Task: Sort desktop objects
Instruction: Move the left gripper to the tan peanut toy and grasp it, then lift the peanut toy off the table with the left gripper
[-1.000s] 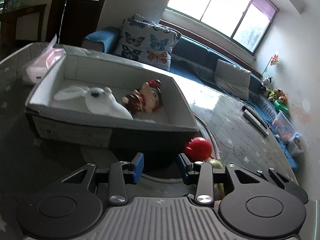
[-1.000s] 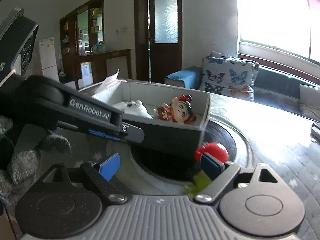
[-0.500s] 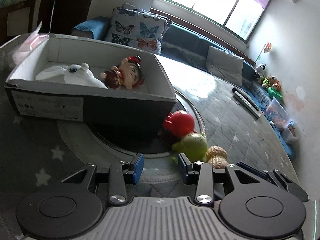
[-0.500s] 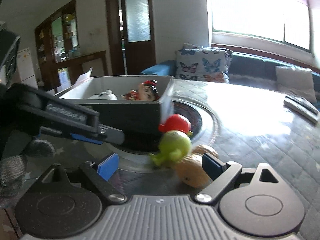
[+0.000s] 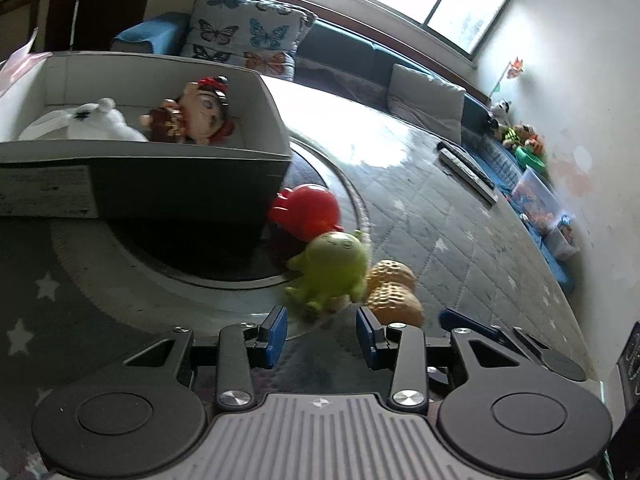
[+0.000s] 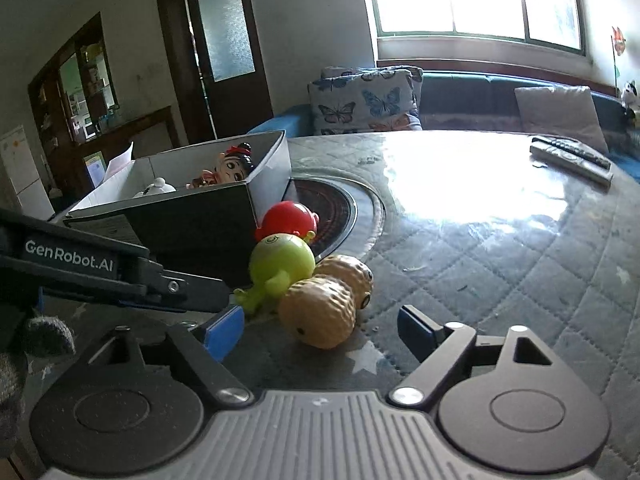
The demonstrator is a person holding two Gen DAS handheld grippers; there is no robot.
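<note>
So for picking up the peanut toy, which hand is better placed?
Right. The right tongs frame the peanut toy with their jaws closing, not yet touching; the left tongs face the green toy.

Three small toys are sitting together on the surface: one red toy (image 5: 308,212), one green toy (image 5: 332,268), and one peanut-shaped toy (image 6: 324,308). One box (image 5: 160,184) is holding two more: one white plush (image 5: 100,124) and one doll (image 5: 200,114).
</note>
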